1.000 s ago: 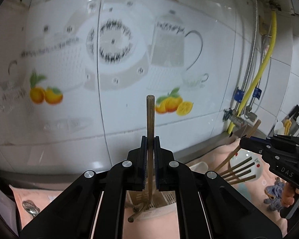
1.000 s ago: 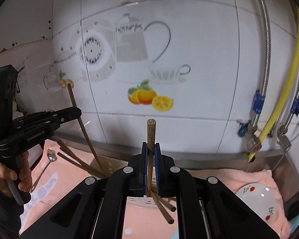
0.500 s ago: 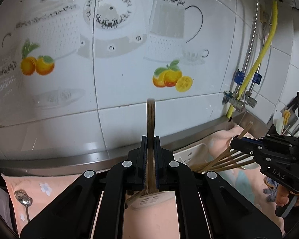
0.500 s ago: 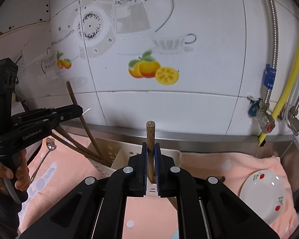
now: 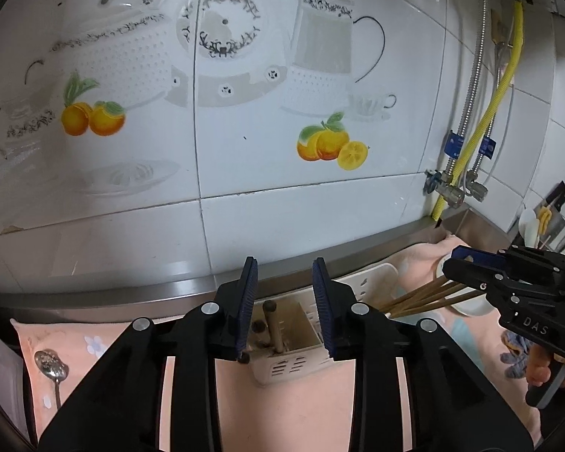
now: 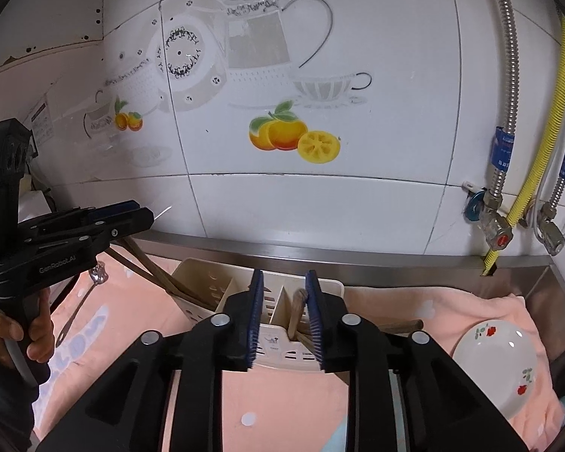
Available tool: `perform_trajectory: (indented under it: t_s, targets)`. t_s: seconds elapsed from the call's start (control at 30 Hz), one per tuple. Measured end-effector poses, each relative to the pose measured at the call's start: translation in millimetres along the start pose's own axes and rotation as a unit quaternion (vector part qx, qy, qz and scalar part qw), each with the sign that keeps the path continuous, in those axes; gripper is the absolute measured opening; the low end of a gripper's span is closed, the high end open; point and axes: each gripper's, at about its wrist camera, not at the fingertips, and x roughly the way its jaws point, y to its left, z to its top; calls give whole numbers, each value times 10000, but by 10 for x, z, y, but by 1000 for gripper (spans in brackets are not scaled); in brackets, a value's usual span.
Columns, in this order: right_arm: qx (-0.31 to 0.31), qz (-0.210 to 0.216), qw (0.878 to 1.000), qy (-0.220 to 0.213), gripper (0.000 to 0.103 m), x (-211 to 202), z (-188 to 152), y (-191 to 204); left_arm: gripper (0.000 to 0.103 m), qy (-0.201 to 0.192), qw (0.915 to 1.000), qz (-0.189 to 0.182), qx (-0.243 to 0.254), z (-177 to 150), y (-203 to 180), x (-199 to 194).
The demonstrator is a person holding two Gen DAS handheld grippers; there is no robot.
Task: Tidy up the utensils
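Observation:
A cream slotted utensil holder (image 5: 301,342) (image 6: 275,305) stands on the pink cloth by the wall. My left gripper (image 5: 284,309) is open just above its left compartment, where a brown chopstick (image 5: 273,324) stands loose. My right gripper (image 6: 282,318) is open above the right compartment, where another chopstick (image 6: 297,312) leans loose. Several more chopsticks (image 5: 425,295) (image 6: 158,278) lean out of the holder's sides. A metal spoon (image 5: 52,369) (image 6: 94,282) lies on the cloth to the left.
A white plate with red flowers (image 6: 497,365) lies on the cloth at the right. A steel ledge (image 6: 358,254) runs along the tiled wall. Valves and a yellow hose (image 6: 523,192) hang at the back right.
Both grippers have come down over the holder and opened. Each has let go of its chopstick, which now stands in the holder.

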Motion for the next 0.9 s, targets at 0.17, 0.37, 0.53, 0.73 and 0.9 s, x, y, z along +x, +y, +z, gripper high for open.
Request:
perform_trajectory:
  t_s: [0.17,0.37,0.53,0.73,0.9]
  targets:
    - [-38,-45,10000,-73,33,-104,-20,28,49,-72,9999,120,1,-31,-2,-109]
    - [-50,-89,9998,-156,41,-241,-35,44,57,-110,9998,187,-18,-78,-3,-233]
    - [-68,-111,9996,-233,50,-349,-56,76,69,-159,9996,250,-26,-121,-10,-343]
    - [-85,-130,9994,-295,59,-457,-85,130,82,-269,9989,363,-76,-141,4,-506]
    - [-111,-128,9992,-371,69,-553,-116,184,92,-376,9982,455,-68,-154,13,-641]
